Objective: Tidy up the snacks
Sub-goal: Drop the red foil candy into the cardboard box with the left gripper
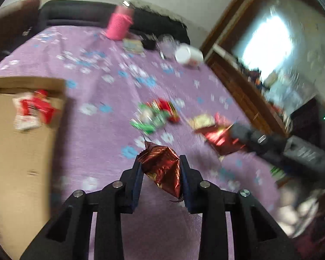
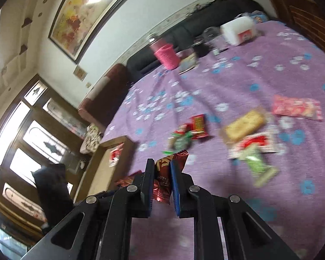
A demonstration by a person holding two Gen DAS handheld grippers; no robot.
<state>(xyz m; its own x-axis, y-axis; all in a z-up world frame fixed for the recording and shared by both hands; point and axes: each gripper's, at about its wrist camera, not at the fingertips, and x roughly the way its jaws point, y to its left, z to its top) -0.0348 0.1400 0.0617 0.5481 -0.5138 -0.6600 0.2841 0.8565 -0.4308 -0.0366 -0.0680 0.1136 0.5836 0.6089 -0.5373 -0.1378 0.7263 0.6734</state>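
The left gripper (image 1: 161, 164) is clamped on a crumpled red foil snack packet (image 1: 162, 169) above the purple flowered cloth (image 1: 101, 130); the right gripper (image 2: 162, 169) is closed tight on another red foil packet (image 2: 162, 179), held upright between its pads; a cardboard box (image 1: 21, 151) at the near left holds red-and-white packets (image 1: 32, 110); loose snacks (image 1: 156, 114) lie mid-cloth; a pink cup (image 1: 119, 23) and white jar (image 1: 188, 55) stand far back.

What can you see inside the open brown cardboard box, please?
In the cardboard box, red-and-white snack packets lie near its far end on the bare floor. The near end runs out of frame, so anything there is unseen.
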